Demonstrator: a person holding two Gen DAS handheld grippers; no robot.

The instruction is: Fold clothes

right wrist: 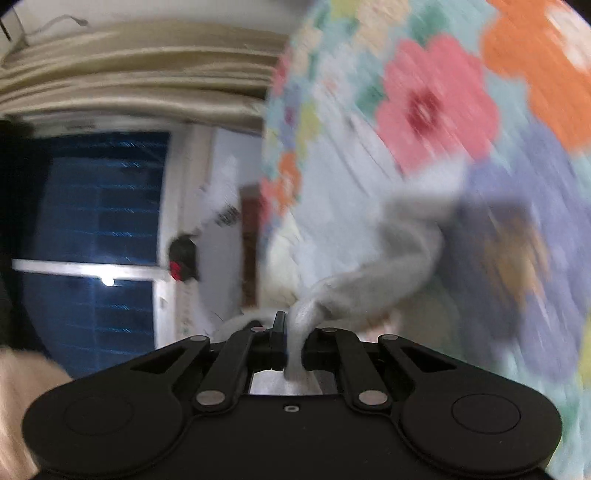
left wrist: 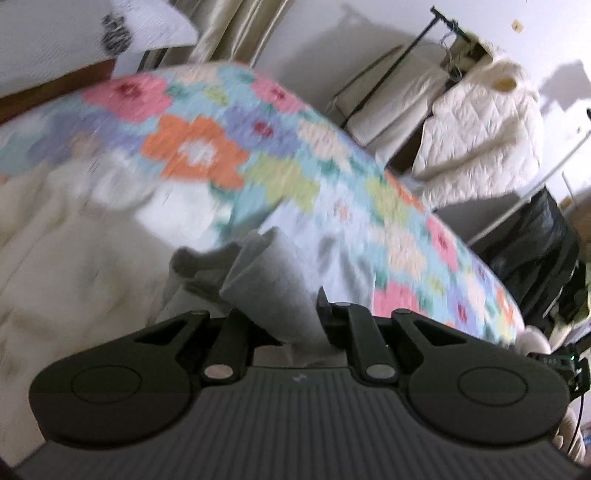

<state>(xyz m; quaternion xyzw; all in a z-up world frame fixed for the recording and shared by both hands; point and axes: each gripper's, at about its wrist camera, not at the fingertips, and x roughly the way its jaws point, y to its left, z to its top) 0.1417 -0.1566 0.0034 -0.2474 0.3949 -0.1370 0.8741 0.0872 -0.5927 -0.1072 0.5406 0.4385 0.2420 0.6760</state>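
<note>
Left wrist view: both the left hand-held gripper [left wrist: 284, 314] and the right hand-held gripper [right wrist: 293, 343] clench the grey garment [left wrist: 266, 280], stretching lengthwise away.

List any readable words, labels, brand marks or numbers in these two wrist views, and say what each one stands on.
None can be read.
Left gripper body: a small pale mark on the ribbed housing, too faint to make out.
White cloth with a dark patch, top left of the left wrist view: blurred, no letters distinguishable.
Floral bedspread, grey garment, right gripper: no text visible.
</note>
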